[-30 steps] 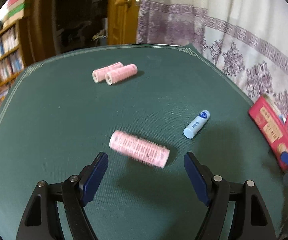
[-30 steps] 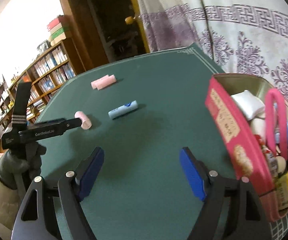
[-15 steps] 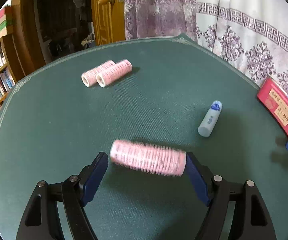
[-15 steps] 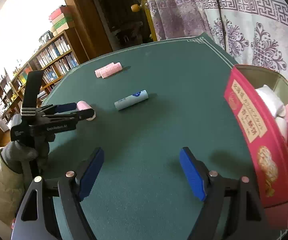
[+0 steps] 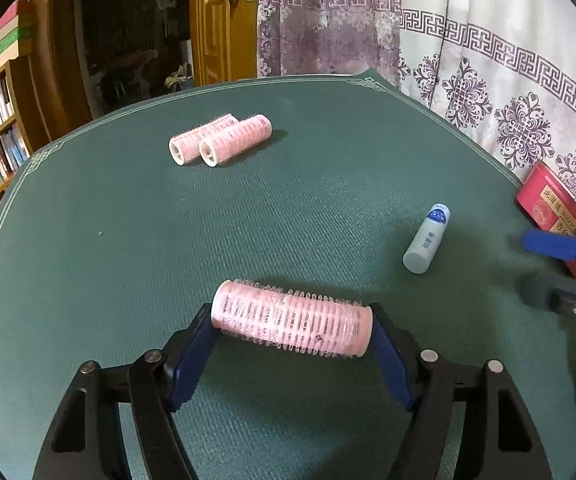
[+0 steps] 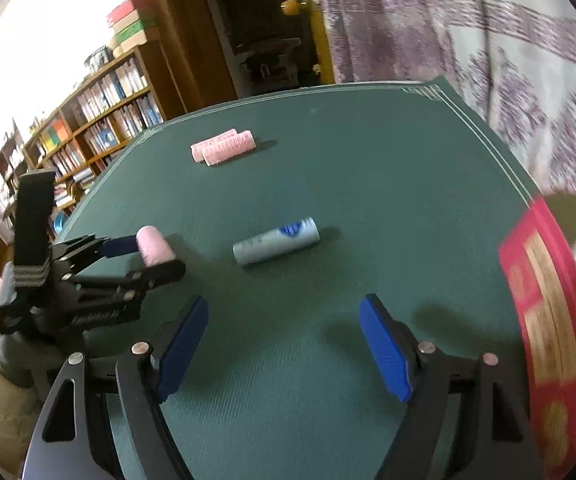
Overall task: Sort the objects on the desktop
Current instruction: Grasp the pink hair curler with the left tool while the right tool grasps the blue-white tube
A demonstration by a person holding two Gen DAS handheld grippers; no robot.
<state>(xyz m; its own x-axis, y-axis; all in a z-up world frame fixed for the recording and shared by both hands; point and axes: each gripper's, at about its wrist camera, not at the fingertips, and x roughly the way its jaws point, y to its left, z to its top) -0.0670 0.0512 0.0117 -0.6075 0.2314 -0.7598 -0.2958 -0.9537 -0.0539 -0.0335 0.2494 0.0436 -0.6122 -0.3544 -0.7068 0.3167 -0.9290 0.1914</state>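
My left gripper (image 5: 291, 330) is shut on a pink hair roller (image 5: 291, 329), gripping it end to end just above the green table mat (image 5: 128, 240). It also shows in the right wrist view (image 6: 154, 250), held by the left gripper (image 6: 144, 256). Two more pink rollers (image 5: 220, 139) lie side by side at the far middle of the mat. A pale blue tube (image 5: 427, 238) lies to the right, also in the right wrist view (image 6: 276, 241). My right gripper (image 6: 284, 344) is open and empty, hovering short of the tube.
A red tin box (image 6: 543, 320) holding several items stands at the mat's right edge, also at the right rim of the left wrist view (image 5: 547, 204). A patterned curtain (image 5: 487, 80) hangs behind. Bookshelves (image 6: 88, 120) and a wooden door (image 5: 216, 20) stand beyond the table.
My left gripper moved up to the near roller and closed on its ends. My right gripper swung left, away from the red box, towards the blue tube.
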